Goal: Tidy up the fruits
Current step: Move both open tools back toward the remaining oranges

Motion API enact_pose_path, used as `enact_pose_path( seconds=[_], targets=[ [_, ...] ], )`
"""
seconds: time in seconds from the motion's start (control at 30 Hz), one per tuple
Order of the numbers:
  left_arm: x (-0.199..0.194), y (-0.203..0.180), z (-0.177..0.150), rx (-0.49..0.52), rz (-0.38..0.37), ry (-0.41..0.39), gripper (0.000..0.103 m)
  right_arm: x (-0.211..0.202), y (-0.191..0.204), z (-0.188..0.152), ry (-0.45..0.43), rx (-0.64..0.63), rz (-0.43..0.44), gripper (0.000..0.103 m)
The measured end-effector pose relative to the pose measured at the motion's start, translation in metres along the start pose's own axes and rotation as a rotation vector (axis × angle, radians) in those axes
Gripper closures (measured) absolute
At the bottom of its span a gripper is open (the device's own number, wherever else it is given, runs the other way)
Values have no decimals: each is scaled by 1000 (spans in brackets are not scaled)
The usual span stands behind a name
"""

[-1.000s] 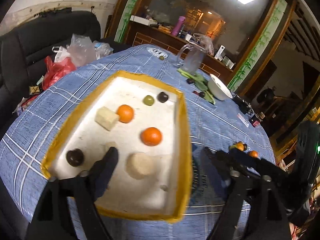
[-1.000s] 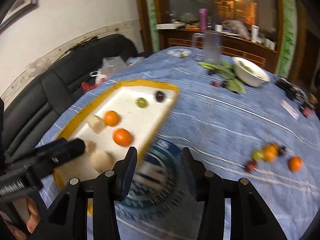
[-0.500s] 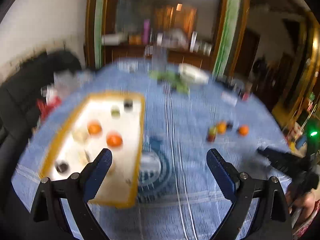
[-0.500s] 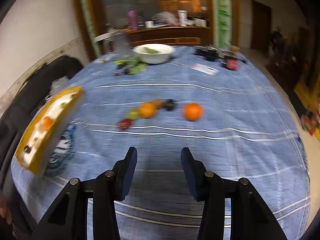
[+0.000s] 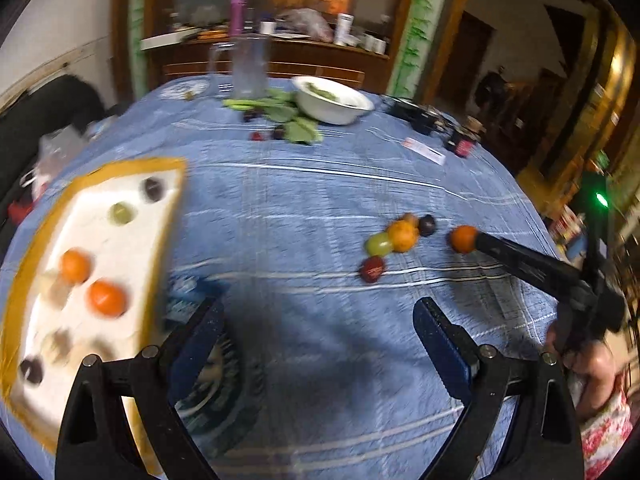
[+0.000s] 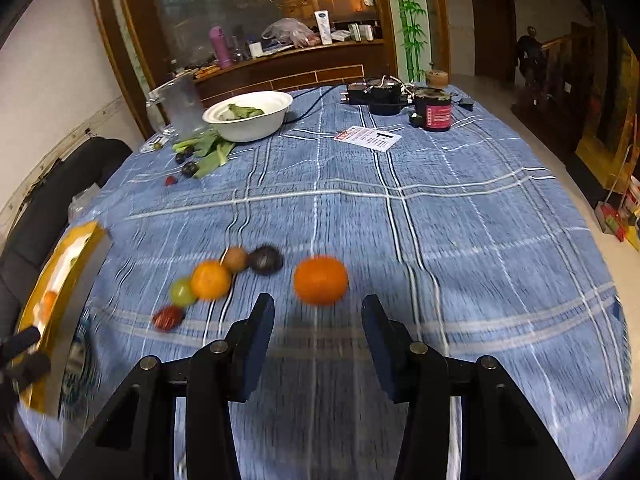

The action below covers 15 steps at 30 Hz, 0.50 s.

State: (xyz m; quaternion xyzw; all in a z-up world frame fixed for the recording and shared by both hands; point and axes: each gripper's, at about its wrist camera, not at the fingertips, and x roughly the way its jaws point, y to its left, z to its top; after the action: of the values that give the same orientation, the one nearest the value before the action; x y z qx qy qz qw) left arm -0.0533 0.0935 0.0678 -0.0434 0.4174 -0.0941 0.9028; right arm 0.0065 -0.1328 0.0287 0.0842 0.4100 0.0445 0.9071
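A yellow-rimmed white tray (image 5: 160, 240) holds several fruits, among them two oranges (image 5: 106, 298) and a green grape (image 5: 121, 213). Loose fruits lie on the blue cloth: an orange (image 6: 320, 279), a second orange (image 6: 211, 279), a green fruit (image 6: 182, 291), a red one (image 6: 167, 317), a brown one (image 6: 235, 259) and a dark one (image 6: 265, 259). My right gripper (image 6: 318, 320) is open, just short of the lone orange. In the left wrist view its finger (image 5: 520, 258) touches that orange (image 5: 462, 239). My left gripper (image 5: 316, 332) is open and empty above the cloth.
A white bowl (image 6: 250, 118) with greens, leaves and small berries (image 6: 188, 168), a clear jug (image 6: 182, 106), a card (image 6: 370, 138) and dark jars (image 6: 432, 112) stand at the table's far side. A black sofa (image 6: 52, 184) lies left of the table.
My left gripper swung right, away from the tray. My right gripper swung right from the tray, then moved closer to the lone orange.
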Motion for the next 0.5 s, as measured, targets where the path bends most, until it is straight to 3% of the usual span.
enact_pose_path(
  seconds=[0.33,0.4,0.47,0.5],
  targets=[
    [59,-42,39,164,-56,-4,10,42,-4,6,35,12,8,55],
    [77,-50,46,185,-82,18,25,43,-3,8,30,4,7,56],
    [92,-56,50,206,-105,50,50,43,-3,7,28,0,7,62],
    [98,-59,50,218,-106,60,54,43,-3,7,28,-4,12,65]
  ],
)
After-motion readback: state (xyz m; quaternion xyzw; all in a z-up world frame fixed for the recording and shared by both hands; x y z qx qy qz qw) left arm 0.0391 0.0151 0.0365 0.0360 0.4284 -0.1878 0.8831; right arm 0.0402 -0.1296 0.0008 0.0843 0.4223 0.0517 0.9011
